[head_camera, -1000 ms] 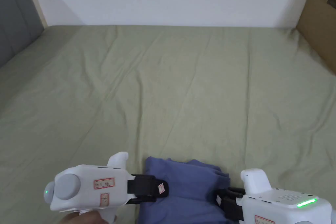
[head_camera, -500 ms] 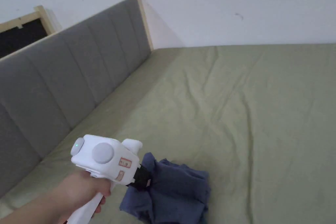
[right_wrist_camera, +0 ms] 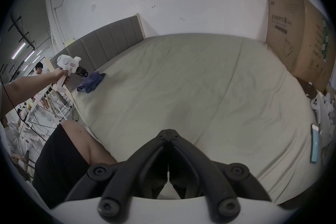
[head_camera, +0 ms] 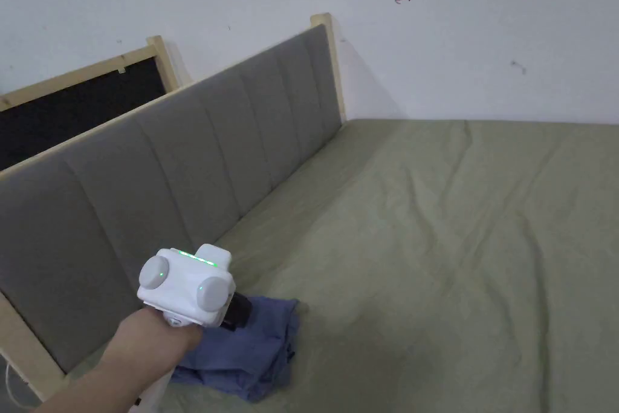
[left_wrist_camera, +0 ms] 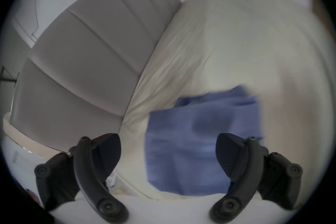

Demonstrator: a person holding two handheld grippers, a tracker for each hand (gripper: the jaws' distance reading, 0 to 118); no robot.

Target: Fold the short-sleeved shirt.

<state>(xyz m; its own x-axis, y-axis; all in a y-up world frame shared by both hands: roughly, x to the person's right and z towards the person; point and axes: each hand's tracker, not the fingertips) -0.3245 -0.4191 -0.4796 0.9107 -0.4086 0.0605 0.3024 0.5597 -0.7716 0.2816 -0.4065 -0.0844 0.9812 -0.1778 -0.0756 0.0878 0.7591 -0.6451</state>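
Shirt [head_camera: 242, 351]: blue, bunched, on bed [head_camera: 435, 239] beside headboard [head_camera: 181, 190]. Left gripper [left_wrist_camera: 168, 153]: jaws spread wide, above shirt, holding nothing. Right gripper [right_wrist_camera: 168, 134]: jaws together, empty, over bare sheet.

Shirt [head_camera: 254, 347] plain blue; bedsheet [head_camera: 435, 239] pale olive green; headboard [head_camera: 181, 172] grey, vertically panelled; box [right_wrist_camera: 298, 35] brown.

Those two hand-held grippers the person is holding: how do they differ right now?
The left hand-held gripper has its jaws spread wide, with nothing between them; the right hand-held gripper has its jaws closed together on nothing. The left one is held out over the blue shirt by the headboard; the right one sits back near the person's leg, far from the shirt. Both have black jaws.
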